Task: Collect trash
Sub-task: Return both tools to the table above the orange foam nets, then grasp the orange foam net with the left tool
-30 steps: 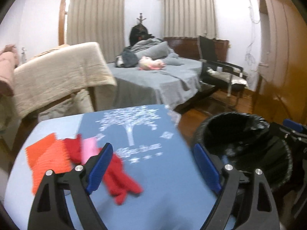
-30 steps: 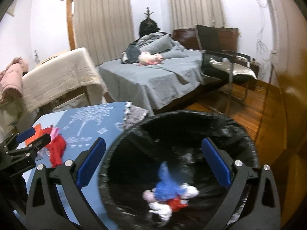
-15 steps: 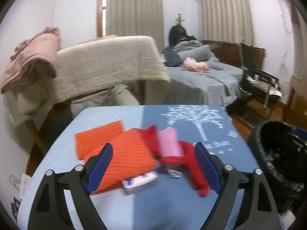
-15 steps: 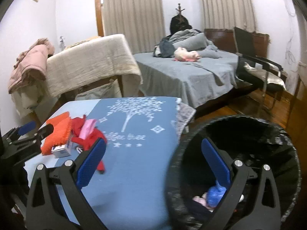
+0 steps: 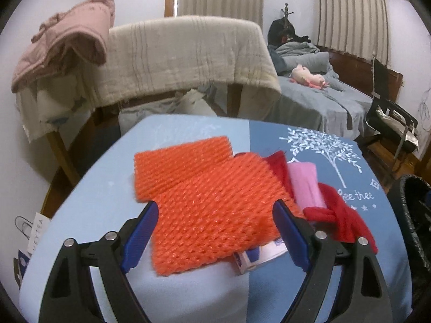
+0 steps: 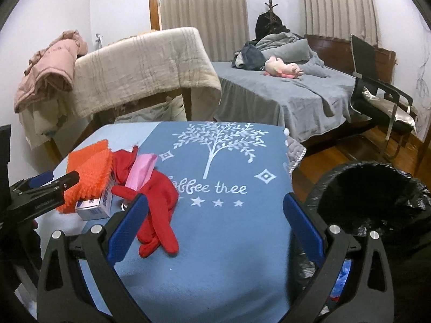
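Note:
Orange foam netting point(image 5: 204, 202) lies on the blue table cloth point(image 5: 107, 193), over a small white and blue box point(image 5: 258, 259). A pink wrapper point(image 5: 305, 185) and a red glove point(image 5: 342, 220) lie to its right. My left gripper point(image 5: 215, 237) is open, its jaws on either side of the netting's near edge. My right gripper point(image 6: 215, 228) is open and empty above the cloth, with the red glove point(image 6: 159, 210) by its left finger. The netting point(image 6: 89, 172), box point(image 6: 97, 204) and left gripper point(image 6: 43, 191) show at left. A bin with a black liner point(image 6: 371, 202) stands to the right.
The bin's rim point(image 5: 414, 215) shows at the right edge of the left wrist view. A chair draped with a beige blanket point(image 6: 140, 67) stands behind the table. A grey bed point(image 6: 282, 91) and a black chair point(image 6: 377, 91) are farther back on the wooden floor.
Both grippers swung left, away from the bin toward the pile on the table. My left gripper closed in on the orange netting. Both stay open.

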Demonstrator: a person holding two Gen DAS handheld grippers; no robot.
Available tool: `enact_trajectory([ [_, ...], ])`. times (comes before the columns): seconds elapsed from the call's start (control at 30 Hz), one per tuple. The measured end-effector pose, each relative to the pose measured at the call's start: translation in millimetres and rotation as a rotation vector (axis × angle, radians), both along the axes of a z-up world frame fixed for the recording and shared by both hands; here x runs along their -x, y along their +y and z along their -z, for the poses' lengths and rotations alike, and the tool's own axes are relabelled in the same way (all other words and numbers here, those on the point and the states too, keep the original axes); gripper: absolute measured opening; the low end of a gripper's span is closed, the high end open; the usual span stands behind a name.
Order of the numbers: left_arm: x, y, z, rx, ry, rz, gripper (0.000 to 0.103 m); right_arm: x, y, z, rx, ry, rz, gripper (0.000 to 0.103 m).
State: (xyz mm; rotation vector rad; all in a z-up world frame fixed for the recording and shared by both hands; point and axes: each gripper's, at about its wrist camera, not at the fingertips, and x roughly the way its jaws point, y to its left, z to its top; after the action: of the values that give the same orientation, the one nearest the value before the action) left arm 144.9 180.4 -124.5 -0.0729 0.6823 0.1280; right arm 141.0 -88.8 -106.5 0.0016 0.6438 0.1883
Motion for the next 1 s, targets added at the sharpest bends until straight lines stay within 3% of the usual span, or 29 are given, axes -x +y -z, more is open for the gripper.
enact_trajectory([
  [0.53, -8.6, 0.1, 22.5, 0.093, 0.061, 0.017, 0.084, -6.1, 12.6, 17.2, 0.035, 0.036, -0.03, 0.097],
  [0.73, -7.8, 0.5, 25.7, 0.169, 0.058, 0.064, 0.066, -5.1, 16.3, 19.0, 0.042, 0.039, -0.038, 0.097],
  [1.0, -7.1, -10.2, 24.2, 0.135, 0.044, 0.082, 0.05, -4.0, 21.6, 17.9, 0.046, 0.033, -0.051, 0.097],
])
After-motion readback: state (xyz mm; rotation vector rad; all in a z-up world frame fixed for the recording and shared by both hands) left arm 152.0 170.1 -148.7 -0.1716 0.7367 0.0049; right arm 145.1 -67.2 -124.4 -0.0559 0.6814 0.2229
